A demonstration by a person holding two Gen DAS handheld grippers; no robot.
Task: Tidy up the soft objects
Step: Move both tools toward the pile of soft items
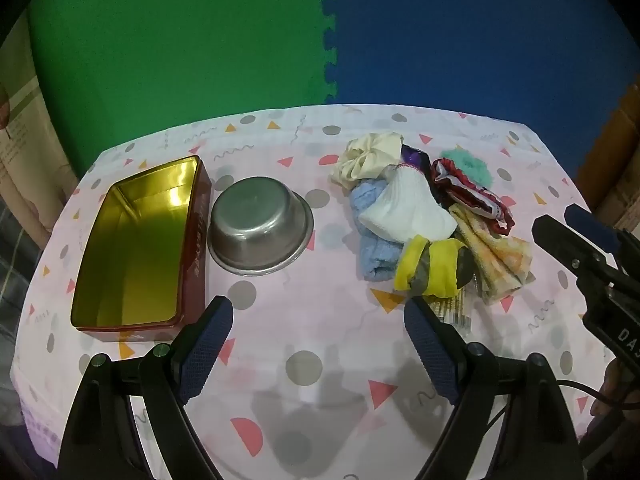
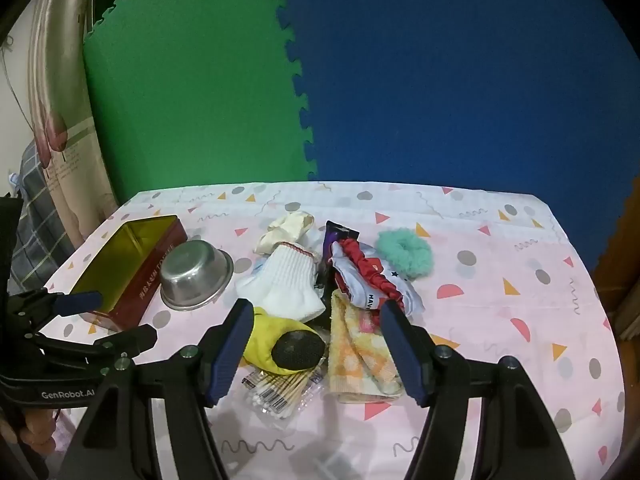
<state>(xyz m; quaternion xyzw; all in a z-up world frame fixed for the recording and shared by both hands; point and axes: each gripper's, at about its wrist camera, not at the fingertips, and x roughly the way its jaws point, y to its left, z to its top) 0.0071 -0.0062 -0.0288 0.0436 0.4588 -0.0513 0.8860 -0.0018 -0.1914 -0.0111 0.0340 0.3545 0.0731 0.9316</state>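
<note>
Blue-padded fingers of the left gripper (image 1: 318, 332) and right gripper (image 2: 316, 334) stand spread wide, holding nothing, above the patterned tablecloth (image 1: 320, 380). Just beyond lies the pile of soft objects (image 2: 320, 292), with a teal scrunchie (image 2: 404, 253) beside it. Left of the pile: a steel bowl (image 1: 260, 226), then an open tin box (image 1: 140, 240).

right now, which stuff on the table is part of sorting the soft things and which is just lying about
Job: white sock, blue cloth, orange towel, teal scrunchie, red scrunchie, red tin.
Lying about: cotton swabs, steel bowl.
</note>
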